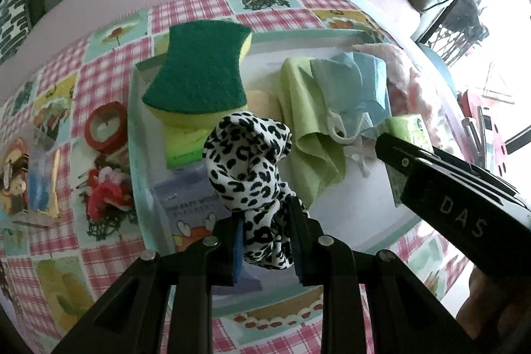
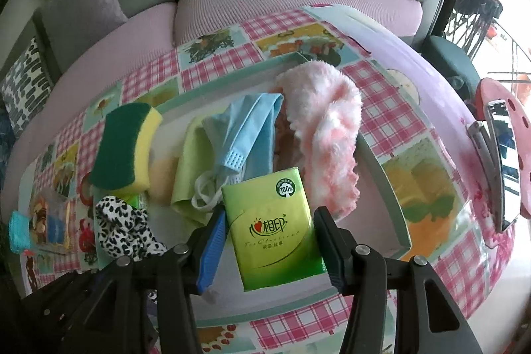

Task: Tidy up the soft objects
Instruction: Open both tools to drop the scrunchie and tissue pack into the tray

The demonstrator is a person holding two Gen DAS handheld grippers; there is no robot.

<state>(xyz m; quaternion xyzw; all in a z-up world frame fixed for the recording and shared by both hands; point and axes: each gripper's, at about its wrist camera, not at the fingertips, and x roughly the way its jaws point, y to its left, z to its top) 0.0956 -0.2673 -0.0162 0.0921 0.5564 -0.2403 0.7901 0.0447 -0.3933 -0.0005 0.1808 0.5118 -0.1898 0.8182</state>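
While the left claw (image 1: 267, 234) is pinched nearly closed on a leopard-print cloth (image 1: 252, 168) at the lower centre of the left wrist view, the cloth bunches up above its blue pads over the white tray (image 1: 358, 208). The right claw (image 2: 268, 244) stands about half open with both pads pressed on the sides of a green tissue pack (image 2: 275, 228) — held upright at the lower centre of the right wrist view. In the tray behind lie a green-and-yellow sponge (image 2: 127, 148) at centre left, a light green cloth (image 2: 190, 168), a blue face mask (image 2: 245, 135) on top of that cloth, and a fluffy pink cloth (image 2: 327, 128) draped over the tray's right rim. The tray sits on a counter (image 2: 385, 108) covered in pink check oilcloth — a red tape roll (image 1: 106, 126) lies just left of the tray.
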